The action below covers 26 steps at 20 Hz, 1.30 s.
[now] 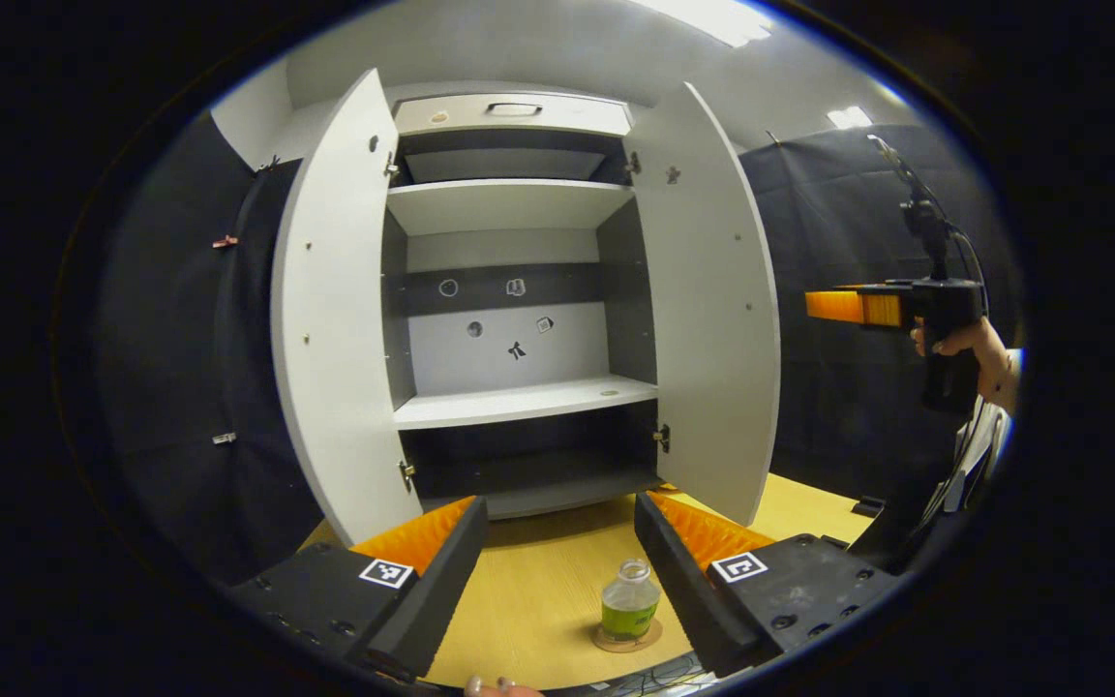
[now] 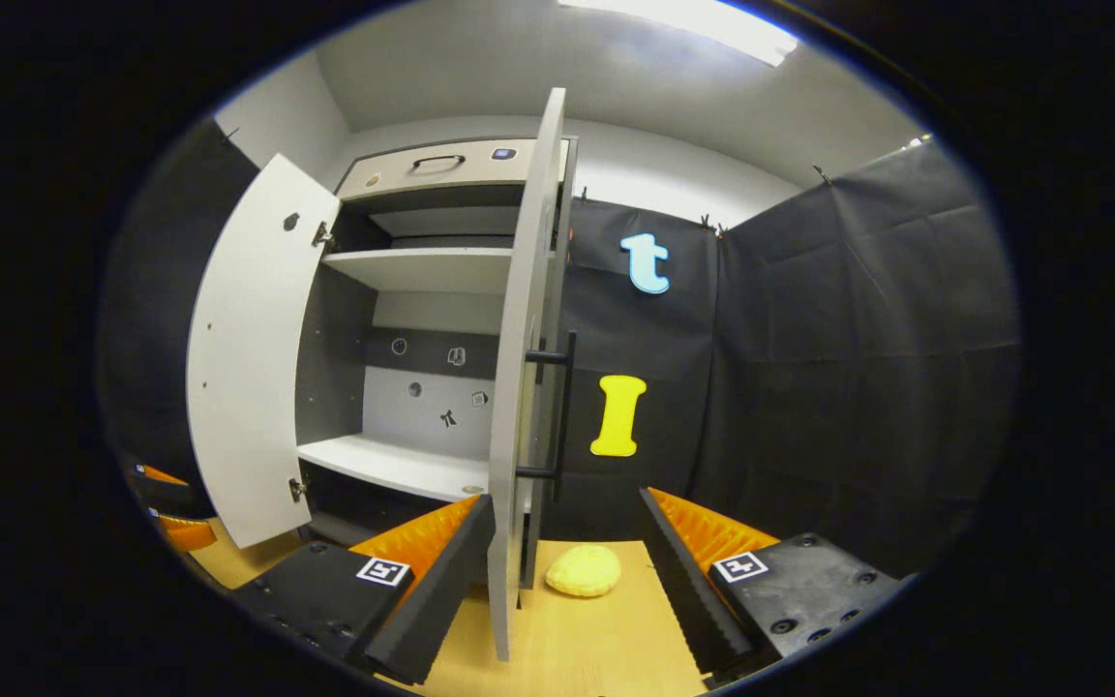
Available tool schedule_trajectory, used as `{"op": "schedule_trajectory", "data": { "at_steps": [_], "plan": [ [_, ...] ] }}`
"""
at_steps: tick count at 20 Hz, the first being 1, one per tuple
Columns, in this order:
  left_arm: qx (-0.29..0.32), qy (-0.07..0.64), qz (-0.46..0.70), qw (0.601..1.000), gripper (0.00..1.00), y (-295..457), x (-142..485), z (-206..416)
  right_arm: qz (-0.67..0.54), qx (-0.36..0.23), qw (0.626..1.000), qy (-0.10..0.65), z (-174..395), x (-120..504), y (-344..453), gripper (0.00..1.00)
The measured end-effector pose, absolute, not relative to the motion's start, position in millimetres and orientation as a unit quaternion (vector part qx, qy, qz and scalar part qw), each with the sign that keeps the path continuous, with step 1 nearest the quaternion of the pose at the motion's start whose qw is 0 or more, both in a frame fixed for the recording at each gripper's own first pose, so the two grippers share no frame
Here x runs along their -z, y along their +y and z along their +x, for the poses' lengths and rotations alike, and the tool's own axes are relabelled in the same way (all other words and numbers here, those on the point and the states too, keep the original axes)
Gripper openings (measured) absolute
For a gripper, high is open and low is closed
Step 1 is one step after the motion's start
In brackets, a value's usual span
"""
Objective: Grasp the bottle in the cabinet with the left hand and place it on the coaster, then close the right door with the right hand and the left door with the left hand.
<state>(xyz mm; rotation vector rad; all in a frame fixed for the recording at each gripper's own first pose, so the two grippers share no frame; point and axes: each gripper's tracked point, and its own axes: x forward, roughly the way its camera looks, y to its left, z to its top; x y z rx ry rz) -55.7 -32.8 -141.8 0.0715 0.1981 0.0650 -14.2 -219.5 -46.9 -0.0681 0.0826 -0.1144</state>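
A small clear bottle [image 1: 630, 600] with green contents stands upright on a round coaster [image 1: 655, 636] on the wooden table, low in the left gripper view. My left gripper [image 1: 560, 503] is open above and behind the bottle, apart from it, facing the cabinet. Both doors stand wide: the left door [image 1: 335, 310] and the right door [image 1: 712, 319]. In the right gripper view, the right door [image 2: 519, 387] appears edge-on with its black handle [image 2: 562, 407]. My right gripper [image 2: 567, 499] is open, its fingers either side of that door's edge line, not touching. A hand holds the right gripper [image 1: 858, 307] beyond the right door.
The cabinet shelves [image 1: 519, 399] are bare. A yellow lump [image 2: 584, 571] lies on the table [image 2: 606, 639] just right of the right door. Black cloth walls close the booth on both sides. The left gripper [image 2: 165, 503] peeks in at the far left.
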Motion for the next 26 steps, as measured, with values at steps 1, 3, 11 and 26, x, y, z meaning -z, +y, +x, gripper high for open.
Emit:
{"op": "schedule_trajectory", "data": {
  "at_steps": [1,3,11,26],
  "plan": [
    [-0.046,0.101,0.025,0.993,0.96,-19,131,-62,-0.026,0.063,0.997,0.043,-6,46,-225,0.98],
    [-0.074,0.090,0.017,0.993,0.96,12,107,-73,-0.018,0.078,0.996,0.044,6,44,-237,0.98],
    [-0.199,0.065,0.052,0.976,0.96,129,49,-132,-0.031,0.074,0.996,0.029,45,19,-238,0.97],
    [-0.211,0.067,0.034,0.975,0.96,207,58,-128,-0.039,0.060,0.997,0.035,61,28,-159,0.95]
  ]
}}
